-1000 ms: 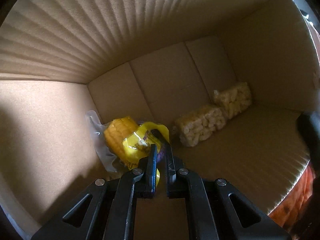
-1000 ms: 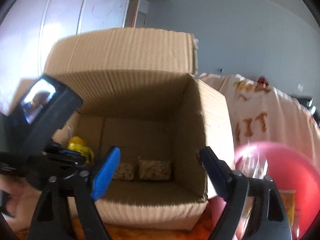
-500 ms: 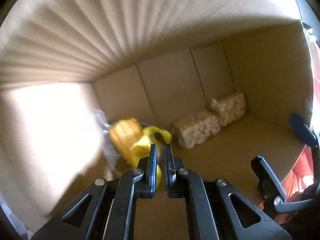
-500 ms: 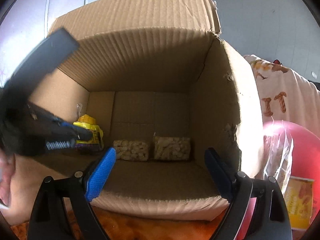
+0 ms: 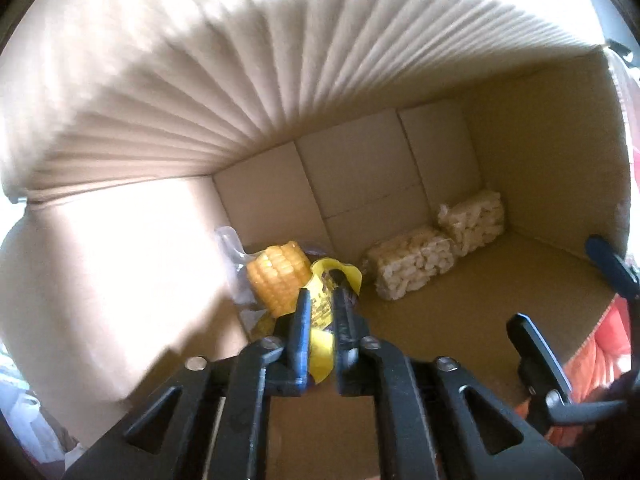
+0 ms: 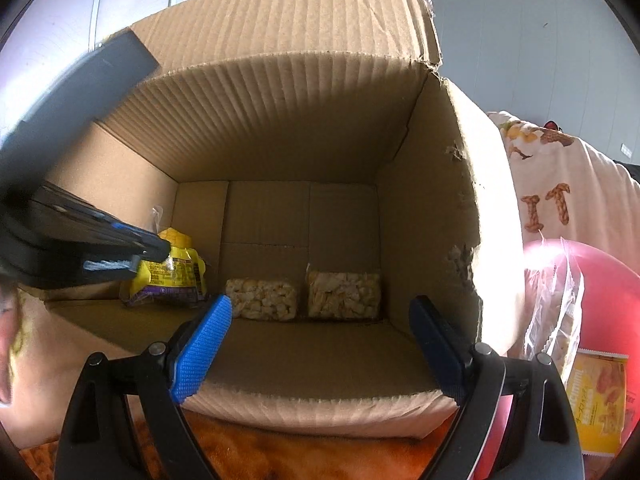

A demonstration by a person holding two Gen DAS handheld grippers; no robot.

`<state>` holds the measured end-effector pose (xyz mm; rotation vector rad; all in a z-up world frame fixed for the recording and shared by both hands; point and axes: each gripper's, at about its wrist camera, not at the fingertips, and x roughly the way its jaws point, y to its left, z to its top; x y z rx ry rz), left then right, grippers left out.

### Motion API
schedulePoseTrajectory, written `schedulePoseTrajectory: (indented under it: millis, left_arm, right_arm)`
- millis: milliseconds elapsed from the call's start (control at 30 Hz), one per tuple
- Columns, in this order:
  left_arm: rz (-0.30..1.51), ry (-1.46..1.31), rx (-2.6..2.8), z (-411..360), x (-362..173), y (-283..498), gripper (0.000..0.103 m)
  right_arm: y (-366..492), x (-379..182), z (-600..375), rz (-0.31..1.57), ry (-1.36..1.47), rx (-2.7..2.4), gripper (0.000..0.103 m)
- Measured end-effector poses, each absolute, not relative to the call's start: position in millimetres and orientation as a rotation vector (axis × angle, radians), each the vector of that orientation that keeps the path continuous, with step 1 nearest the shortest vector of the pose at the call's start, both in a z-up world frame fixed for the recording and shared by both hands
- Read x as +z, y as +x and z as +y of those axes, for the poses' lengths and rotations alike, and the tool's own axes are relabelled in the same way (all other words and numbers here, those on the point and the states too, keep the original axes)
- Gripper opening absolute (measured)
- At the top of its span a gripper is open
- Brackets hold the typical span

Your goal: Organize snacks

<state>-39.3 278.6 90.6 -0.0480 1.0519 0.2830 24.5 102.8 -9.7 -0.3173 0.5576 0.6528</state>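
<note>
Inside the cardboard box (image 6: pixel 280 128), the left gripper (image 5: pixel 322 300) still clamps the corn packet (image 5: pixel 280 276); right gripper (image 6: pixel 320 344) spread, now nearer.

The left gripper (image 5: pixel 322 300) reaches forward and slightly down, its fingers drawn nearly together, seemingly pinching something between the tips. The right gripper (image 6: pixel 320 344) is held level, with its blue-padded fingers (image 6: pixel 202 354) spread wide and nothing between them

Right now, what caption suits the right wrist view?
Open right claw faces a cardboard box where the left claw holds a corn packet.
</note>
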Motion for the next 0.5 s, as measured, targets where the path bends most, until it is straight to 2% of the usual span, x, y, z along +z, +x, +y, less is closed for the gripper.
schedulePoseTrajectory:
  millis: [33, 67, 100, 300, 500]
  left_arm:
    - [1.051, -0.052, 0.253, 276, 92, -41, 0.034]
    - [1.062, -0.060, 0.201, 269, 94, -41, 0.058]
    - [1.073, -0.060, 0.167, 264, 93, -39, 0.066]
    - [1.106, 0.035, 0.277, 258, 79, -30, 0.065]
    - [1.198, 0.153, 0.405, 263, 41, 4, 0.065]
  right_arm:
    - [24, -10, 102, 0.557, -0.317, 0.653, 0.089]
    - [24, -10, 102, 0.556, -0.318, 0.653, 0.089]
    - [23, -9, 104, 0.555, -0.320, 0.651, 0.089]
    - [25, -12, 102, 0.560, -0.313, 0.643, 0.089]
    - [21, -13, 103, 0.548, -0.322, 0.641, 0.089]
